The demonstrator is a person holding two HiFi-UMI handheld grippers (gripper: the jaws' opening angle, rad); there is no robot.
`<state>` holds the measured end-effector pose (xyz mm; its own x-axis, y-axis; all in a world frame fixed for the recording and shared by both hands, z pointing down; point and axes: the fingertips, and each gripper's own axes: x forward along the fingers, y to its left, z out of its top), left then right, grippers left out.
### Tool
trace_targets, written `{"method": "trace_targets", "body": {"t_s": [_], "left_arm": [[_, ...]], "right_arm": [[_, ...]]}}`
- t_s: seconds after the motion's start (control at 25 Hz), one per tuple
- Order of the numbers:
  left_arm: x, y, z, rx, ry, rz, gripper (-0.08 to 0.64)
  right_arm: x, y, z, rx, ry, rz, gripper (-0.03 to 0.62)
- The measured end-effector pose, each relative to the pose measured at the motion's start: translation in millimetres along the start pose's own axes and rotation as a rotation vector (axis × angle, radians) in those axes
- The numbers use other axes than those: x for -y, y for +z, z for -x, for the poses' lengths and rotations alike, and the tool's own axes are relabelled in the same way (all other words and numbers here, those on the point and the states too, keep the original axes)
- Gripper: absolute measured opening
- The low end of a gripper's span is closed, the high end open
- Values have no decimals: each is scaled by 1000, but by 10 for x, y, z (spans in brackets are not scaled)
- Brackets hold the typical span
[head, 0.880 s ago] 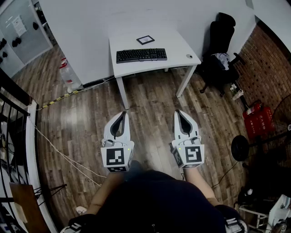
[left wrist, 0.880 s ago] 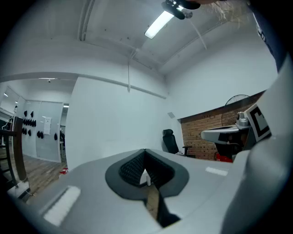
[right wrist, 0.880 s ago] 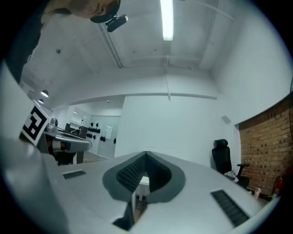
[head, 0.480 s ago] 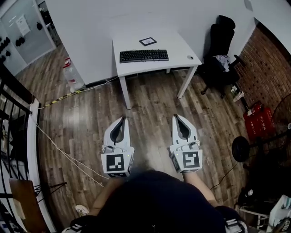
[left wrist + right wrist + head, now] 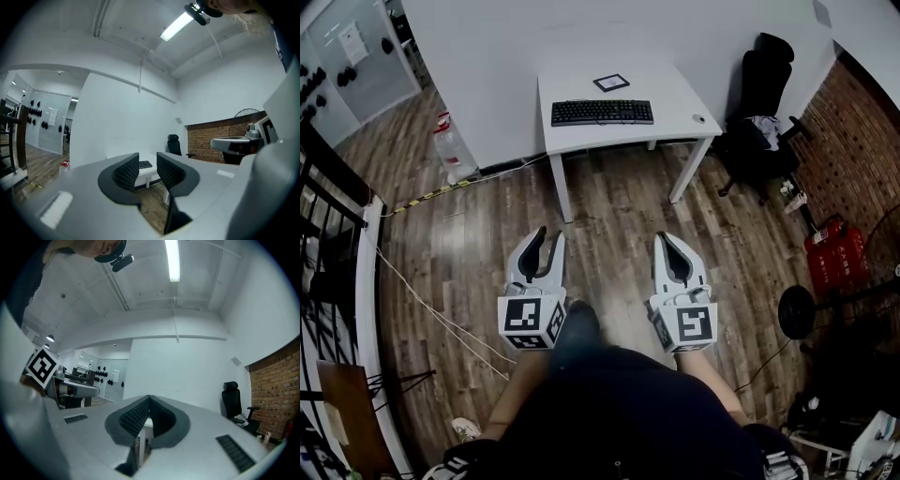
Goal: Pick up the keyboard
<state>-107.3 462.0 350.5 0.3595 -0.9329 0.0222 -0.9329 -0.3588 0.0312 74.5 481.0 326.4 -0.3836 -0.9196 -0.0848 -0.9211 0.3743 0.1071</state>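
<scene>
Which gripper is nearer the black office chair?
Right. The right gripper sits below-left of the chair in the head view; the left gripper is farther left, beyond the right one.

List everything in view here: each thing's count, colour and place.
Rectangular computer keyboard: one, black, on the table's front half.
Four-legged table: one, white, against the wall ahead.
Flat square frame: one, black-edged, on the table behind the keyboard.
Small round object: one, grey, table's right edge; kind unclear.
Office chair: one, black, right of the table.
Plastic jug: one, clear, red-capped, floor left of the table.
Canister: one, red, floor far right.
Left gripper: white, jaws apart, empty.
Right gripper: white, jaws together, empty.
</scene>
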Motion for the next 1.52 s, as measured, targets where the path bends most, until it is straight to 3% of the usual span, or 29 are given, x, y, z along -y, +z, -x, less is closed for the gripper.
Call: {"method": "trace_targets", "body": {"t_s": [0.36, 0.88, 1.12, 1.52], "left_arm": [[-450, -133, -767, -4, -22, 41, 161], [-1364, 158, -2360, 41, -60, 7, 164], [-1745, 129, -3009, 37, -82, 19, 173], [-2106, 1, -3573, 23, -106, 50, 183]], "right_arm": [[183, -259, -765, -17, -3, -4, 12], [585, -366, -2549, -32, -39, 10, 11], [751, -445, -3279, -27, -62, 4, 11], [857, -602, -3804, -53, -83, 24, 12]]}}
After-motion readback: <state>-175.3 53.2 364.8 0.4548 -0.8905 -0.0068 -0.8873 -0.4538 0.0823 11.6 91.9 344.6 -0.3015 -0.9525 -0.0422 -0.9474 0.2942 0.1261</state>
